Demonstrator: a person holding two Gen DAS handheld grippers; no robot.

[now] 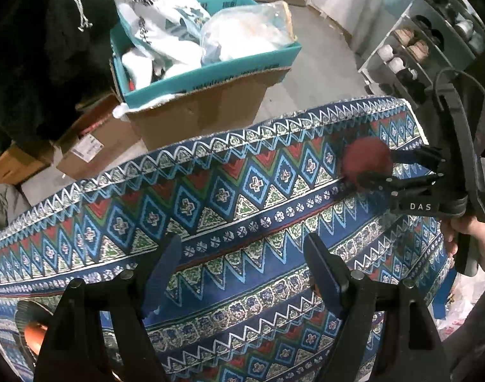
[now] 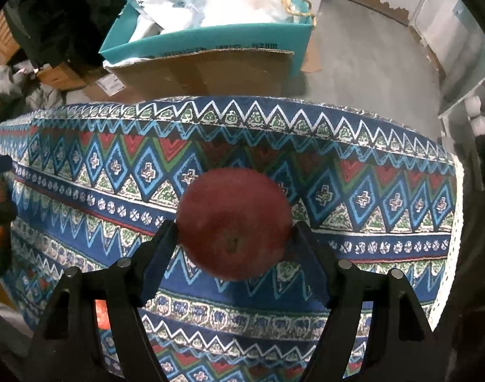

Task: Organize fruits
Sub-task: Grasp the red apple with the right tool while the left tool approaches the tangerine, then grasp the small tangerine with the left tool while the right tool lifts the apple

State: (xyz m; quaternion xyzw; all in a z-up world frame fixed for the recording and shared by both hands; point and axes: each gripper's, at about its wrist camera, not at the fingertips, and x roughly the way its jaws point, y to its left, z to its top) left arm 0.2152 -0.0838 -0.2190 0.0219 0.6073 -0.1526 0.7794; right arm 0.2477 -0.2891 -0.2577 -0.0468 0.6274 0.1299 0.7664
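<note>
apple (image 2: 233, 232): smooth, dull-sheen red skin | tablecloth (image 2: 386, 248): matt woven printed cloth | right gripper (image 2: 234, 238): matt black plastic, metal pins

A cluttered home storage room, shown by stacked cardboard boxes (image 1: 194, 117), a shoe rack (image 1: 414, 51) and a patterned tablecloth (image 2: 242, 146).

Round dark-red apple (image 2: 233, 232), stem end facing camera, clamped between right tongs (image 2: 234, 234) above patterned cloth (image 2: 370, 197)
</note>
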